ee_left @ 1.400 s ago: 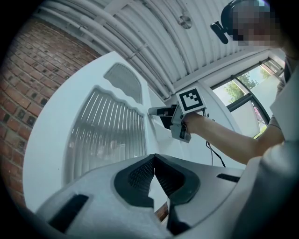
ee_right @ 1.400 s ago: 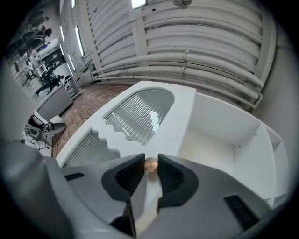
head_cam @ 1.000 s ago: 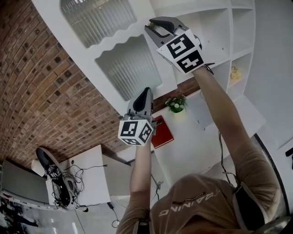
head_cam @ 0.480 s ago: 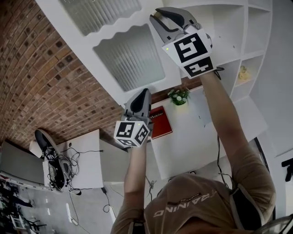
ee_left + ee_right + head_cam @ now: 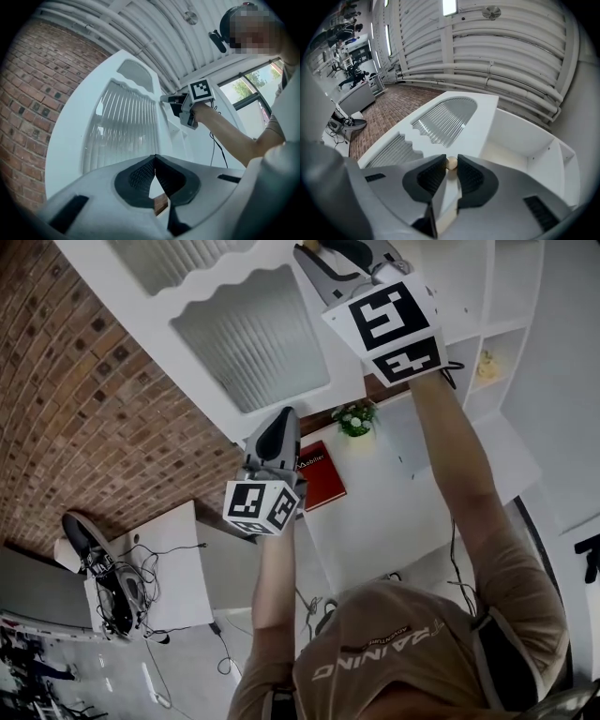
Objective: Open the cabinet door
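- Overhead, the right gripper [image 5: 451, 160] has its two dark pads closed a little way apart on a small round pale wooden knob [image 5: 451, 162], which sits pinched between the tips.
- That knob is fixed near the free edge of the tall white cabinet door [image 5: 481, 123], just below the right gripper's black-and-white marker cube in the head view.
- The door carries two ribbed glass panels [image 5: 248, 338] with wavy edges, one above the other.
- In the right gripper view the door's edge stands clear of the white cabinet, and the bare inside of a compartment [image 5: 520, 140] shows to its right.
- The left gripper [image 5: 155, 158] is raised lower down, near the bottom of the door but apart from it; its jaw tips meet and hold nothing.
- Beside the door, open white shelves [image 5: 502, 329] run along the cabinet, and one holds a small yellowish thing too small to make out.
- Below lies a white surface [image 5: 412, 512] with a red book [image 5: 319, 479] and a small green potted plant with white flowers [image 5: 354, 418].
- A red brick wall [image 5: 84, 399] stands on the door's other side.
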`<state>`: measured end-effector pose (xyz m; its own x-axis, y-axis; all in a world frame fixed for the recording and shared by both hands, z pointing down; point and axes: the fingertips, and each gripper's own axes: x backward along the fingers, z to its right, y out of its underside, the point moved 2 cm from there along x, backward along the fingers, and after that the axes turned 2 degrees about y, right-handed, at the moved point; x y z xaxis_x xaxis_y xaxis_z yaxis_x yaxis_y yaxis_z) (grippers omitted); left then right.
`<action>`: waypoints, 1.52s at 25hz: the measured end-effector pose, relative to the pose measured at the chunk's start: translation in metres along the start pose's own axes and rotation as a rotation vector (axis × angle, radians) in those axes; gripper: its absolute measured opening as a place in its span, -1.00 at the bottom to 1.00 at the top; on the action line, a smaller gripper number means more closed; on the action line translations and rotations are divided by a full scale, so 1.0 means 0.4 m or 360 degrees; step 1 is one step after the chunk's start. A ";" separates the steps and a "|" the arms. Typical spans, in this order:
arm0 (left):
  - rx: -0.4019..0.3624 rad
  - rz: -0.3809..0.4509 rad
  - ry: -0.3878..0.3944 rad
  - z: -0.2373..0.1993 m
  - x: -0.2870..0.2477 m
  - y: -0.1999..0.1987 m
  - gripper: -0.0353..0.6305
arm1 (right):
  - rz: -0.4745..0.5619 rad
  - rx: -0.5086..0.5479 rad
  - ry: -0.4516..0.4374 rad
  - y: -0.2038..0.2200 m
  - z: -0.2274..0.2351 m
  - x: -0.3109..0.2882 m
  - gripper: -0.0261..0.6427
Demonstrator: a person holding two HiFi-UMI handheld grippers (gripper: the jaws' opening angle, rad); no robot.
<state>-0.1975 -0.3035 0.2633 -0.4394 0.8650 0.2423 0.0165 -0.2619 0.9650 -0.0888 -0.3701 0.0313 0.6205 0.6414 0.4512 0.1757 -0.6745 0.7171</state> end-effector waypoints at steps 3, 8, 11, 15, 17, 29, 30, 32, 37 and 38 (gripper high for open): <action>0.0021 0.0027 0.0102 0.002 0.021 -0.008 -0.87 | -0.0052 0.0019 0.0082 -0.016 -0.008 0.024 -0.70; 0.0020 0.0005 0.0331 -0.009 0.071 -0.025 -0.87 | -0.0125 0.0041 0.0226 -0.066 -0.033 0.047 -0.70; 0.0055 0.0026 0.0432 -0.022 0.085 -0.034 -0.87 | -0.0206 0.0088 0.0296 -0.087 -0.043 0.064 -0.70; 0.0121 0.0059 0.0579 -0.015 0.126 -0.037 -0.87 | -0.0311 0.0139 0.0387 -0.113 -0.060 0.089 -0.70; 0.0137 0.0063 0.0658 -0.006 0.152 -0.034 -0.87 | -0.0346 0.0153 0.0454 -0.126 -0.065 0.109 -0.70; 0.0188 0.0078 0.0816 0.012 0.233 -0.046 -0.87 | -0.0462 0.0313 0.0599 -0.218 -0.127 0.179 -0.70; 0.0191 0.0091 0.0804 0.012 0.233 -0.052 -0.87 | -0.0460 0.0322 0.0605 -0.226 -0.131 0.181 -0.70; 0.0207 0.0099 0.0784 0.021 0.236 -0.058 -0.87 | -0.0461 0.0346 0.0618 -0.235 -0.141 0.186 -0.70; 0.0227 0.0059 0.0742 0.059 0.265 -0.055 -0.87 | -0.0452 0.0367 0.0636 -0.252 -0.163 0.206 -0.70; 0.0224 0.0049 0.0719 0.059 0.271 -0.055 -0.87 | -0.0442 0.0365 0.0634 -0.257 -0.166 0.207 -0.70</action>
<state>-0.2243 -0.1937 0.2707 -0.7828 0.5769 0.2331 0.1437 -0.1969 0.9698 -0.1063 -0.2235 0.0301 0.1966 0.8659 0.4599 0.4820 -0.4938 0.7237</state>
